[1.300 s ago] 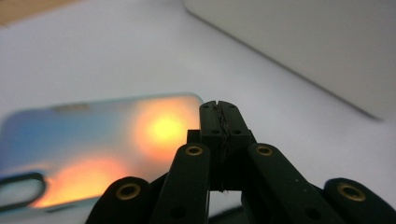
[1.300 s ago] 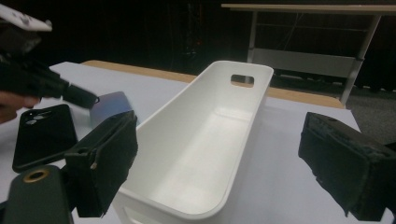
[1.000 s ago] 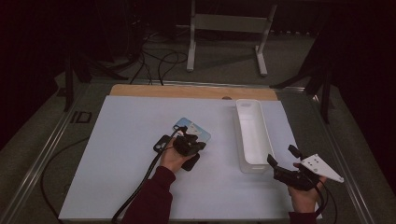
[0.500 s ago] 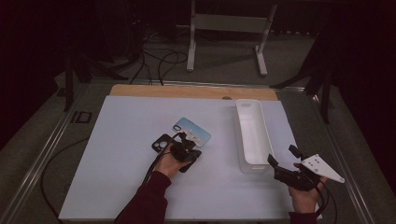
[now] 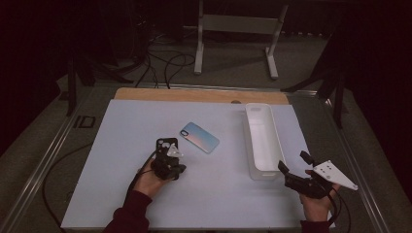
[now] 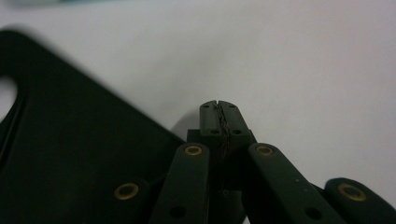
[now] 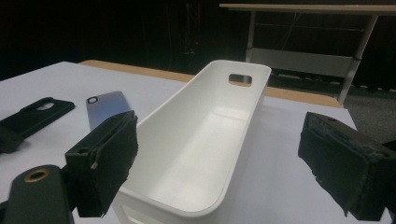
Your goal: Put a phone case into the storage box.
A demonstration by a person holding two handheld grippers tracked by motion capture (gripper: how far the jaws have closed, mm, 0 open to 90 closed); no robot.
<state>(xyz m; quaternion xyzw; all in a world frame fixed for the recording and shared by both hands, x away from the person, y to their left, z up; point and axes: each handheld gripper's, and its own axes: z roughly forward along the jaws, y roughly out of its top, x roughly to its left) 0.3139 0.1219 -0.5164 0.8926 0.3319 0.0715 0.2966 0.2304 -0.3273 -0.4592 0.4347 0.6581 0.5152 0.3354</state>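
So, both grippers sit low on my side of the white tabletop (image 5: 121, 194), nothing gripped.

My left gripper (image 6: 218, 108) has its jaws pressed together beside a flat black phone case (image 6: 60, 154) lying on the surface; the shiny blue-pink phone case (image 5: 199, 137) lies just past it. My right gripper (image 7: 219, 163) is spread wide, facing the near end of the long white plastic bin (image 7: 205, 140).

A wooden board (image 5: 199, 95) edges the table's far side, a metal stand (image 5: 236, 36) beyond it.
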